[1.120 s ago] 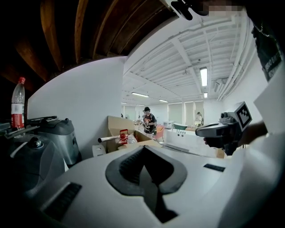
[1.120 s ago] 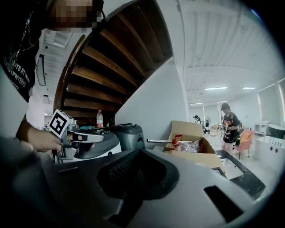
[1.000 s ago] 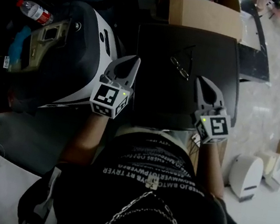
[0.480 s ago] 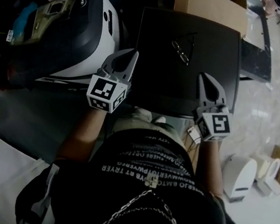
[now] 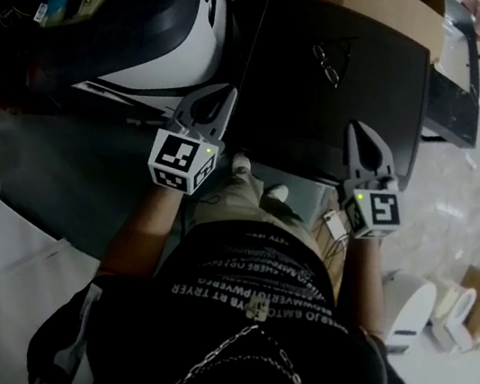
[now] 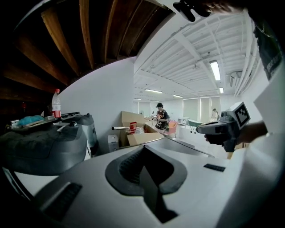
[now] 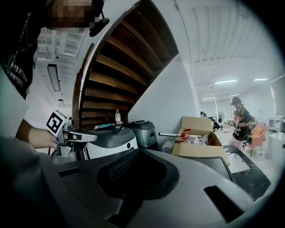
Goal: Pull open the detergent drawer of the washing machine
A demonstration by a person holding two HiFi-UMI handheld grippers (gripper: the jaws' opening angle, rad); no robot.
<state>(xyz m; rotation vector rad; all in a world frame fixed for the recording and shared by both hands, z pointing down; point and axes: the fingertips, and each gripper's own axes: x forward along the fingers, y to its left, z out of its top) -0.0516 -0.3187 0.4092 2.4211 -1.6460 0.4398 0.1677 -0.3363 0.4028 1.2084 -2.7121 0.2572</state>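
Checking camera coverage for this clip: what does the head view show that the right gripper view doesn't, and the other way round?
Only the head view: glasses lying on the dark washing machine top, and the marker cube on the right claw. Only the right gripper view: the wooden stair underside and a person standing at far right. Both: the left claw, shut and empty, the cardboard box, and the rounded grey-and-white appliance.

wht wall, wood stairs, ceil. lights
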